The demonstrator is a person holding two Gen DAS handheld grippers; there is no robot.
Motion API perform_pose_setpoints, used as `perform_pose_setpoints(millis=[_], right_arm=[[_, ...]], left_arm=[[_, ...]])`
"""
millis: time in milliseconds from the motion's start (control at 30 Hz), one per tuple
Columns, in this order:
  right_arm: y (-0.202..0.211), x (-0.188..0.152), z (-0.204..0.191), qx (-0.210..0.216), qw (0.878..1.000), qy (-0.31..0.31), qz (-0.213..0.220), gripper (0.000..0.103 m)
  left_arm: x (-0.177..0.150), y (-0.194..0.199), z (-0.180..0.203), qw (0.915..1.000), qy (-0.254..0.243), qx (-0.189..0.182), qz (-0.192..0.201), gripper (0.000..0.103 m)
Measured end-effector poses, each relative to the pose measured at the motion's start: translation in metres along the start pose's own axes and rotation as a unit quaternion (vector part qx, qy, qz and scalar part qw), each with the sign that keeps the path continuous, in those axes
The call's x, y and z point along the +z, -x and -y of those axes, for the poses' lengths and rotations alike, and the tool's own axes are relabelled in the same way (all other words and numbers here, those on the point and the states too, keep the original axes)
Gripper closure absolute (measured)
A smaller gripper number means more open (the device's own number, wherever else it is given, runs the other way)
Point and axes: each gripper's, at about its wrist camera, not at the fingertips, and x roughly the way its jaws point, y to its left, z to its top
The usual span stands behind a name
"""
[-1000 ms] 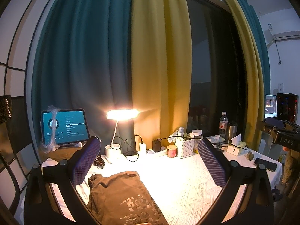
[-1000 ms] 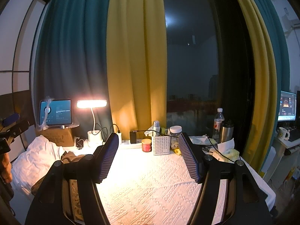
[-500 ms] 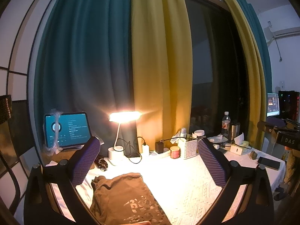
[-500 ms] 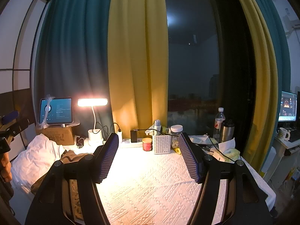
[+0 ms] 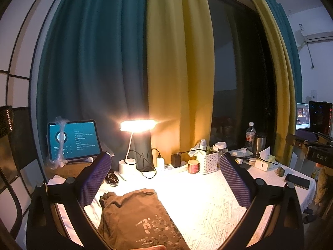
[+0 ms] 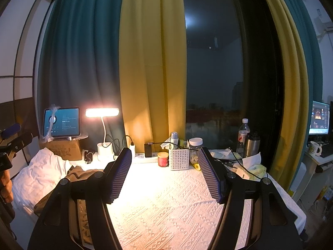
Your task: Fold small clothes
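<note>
- Looking along the left gripper (image 5: 164, 179), we see its two purple-padded fingers (image 5: 93, 182) spread wide, nothing between them, held in the air above the table.
- We note the brown garment (image 5: 135, 216) lying flat on the white textured tablecloth (image 5: 208, 204), low in the left wrist view. It sits below the gap between the fingers and toward the left finger, not touching either pad. A pale printed pattern shows on its near part.
- We see the right gripper (image 6: 164, 177) likewise spread, pads empty, over bare cloth near the middle of the table.
- From the right wrist view, we place the garment off to the left of the right gripper, partly hidden behind that gripper's left finger (image 6: 119, 177); a brown fold shows beside crumpled white bedding (image 6: 39, 175). It is apart from the right pads.
- Along the back edge of the table we record a lit desk lamp (image 5: 137, 125), a white perforated basket (image 5: 208, 162), a small red jar (image 5: 193, 166), a water bottle (image 5: 250, 135) and a metal tumbler (image 5: 260, 143).
- We log a tablet (image 5: 73, 140) with its screen lit, standing on a cardboard box (image 6: 62, 149) at the left.
- Teal and yellow curtains (image 5: 179, 62) hang behind, with a dark window beside them.
</note>
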Motion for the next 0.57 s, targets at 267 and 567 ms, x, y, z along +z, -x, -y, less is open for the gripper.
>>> perform_pose_setpoints(millis=[267, 567], right_arm=[[-0.0012, -0.0031, -0.0004, 0.000, 1.000, 0.001, -0.002, 0.034], [-0.0022, -0.0037, 0.0005, 0.001, 1.000, 0.001, -0.002, 0.034]], left_arm=[[-0.0003, -0.0002, 0.0000, 1.0000, -0.001, 0.001, 0.000, 0.000], [-0.0026, -0.0013, -0.0019, 0.9999, 0.008, -0.006, -0.004, 0.000]])
